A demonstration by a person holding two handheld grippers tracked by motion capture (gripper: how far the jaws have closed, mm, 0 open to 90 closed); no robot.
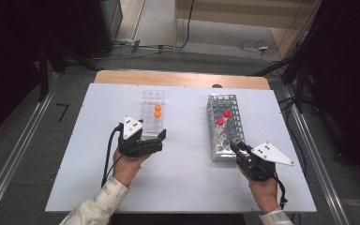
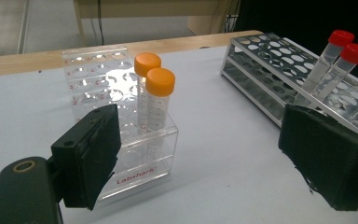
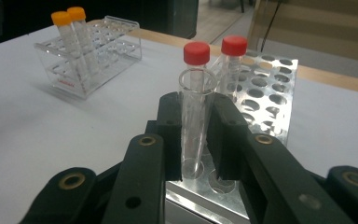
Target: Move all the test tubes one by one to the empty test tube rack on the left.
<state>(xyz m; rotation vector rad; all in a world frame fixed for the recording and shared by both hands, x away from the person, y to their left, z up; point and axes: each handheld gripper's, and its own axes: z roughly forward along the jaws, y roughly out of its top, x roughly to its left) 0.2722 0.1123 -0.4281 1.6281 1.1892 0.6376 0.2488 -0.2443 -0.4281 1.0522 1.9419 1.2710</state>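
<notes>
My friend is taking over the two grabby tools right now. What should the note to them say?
Right tool: shut on an open clear tube with no cap, its bottom end in a near-corner hole of the metal rack.
Left tool: open, holding nothing, in front of the clear plastic rack.
Where things are: two red-capped tubes stand in the metal rack; two orange-capped tubes stand in the plastic rack.
Done: the uncapped tube is gripped.
Left: probably lift it out and carry it where it belongs; where that is I cannot tell. Keep it upright and mind the red-capped tubes just behind.

"Labshark" stands on the clear rack (image 2: pixel 142 175).
</notes>
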